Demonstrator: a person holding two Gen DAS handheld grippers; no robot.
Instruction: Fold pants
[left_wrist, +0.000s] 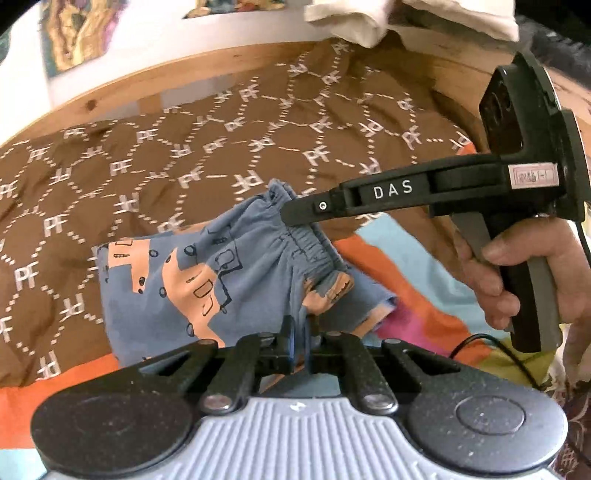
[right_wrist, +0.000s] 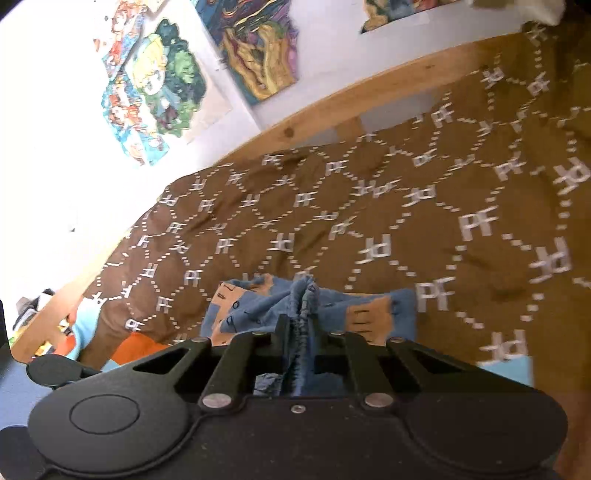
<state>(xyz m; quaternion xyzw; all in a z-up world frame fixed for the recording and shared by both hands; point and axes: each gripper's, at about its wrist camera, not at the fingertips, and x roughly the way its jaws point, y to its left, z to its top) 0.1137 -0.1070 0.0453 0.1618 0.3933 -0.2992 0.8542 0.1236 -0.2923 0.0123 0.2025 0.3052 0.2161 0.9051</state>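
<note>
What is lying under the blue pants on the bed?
Under the blue pants lie a brown patterned blanket and, nearer the camera, a multicoloured sheet. Where these two meet beneath the pants is covered.

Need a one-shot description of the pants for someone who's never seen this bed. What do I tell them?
Find the wooden-framed bed with the brown blanket printed in white letters. Near its front edge, where a bright striped sheet shows, lies a small pair of pants. They are the only blue item, with orange vehicle drawings and a gathered elastic waistband, pinched by both tongs.
</note>
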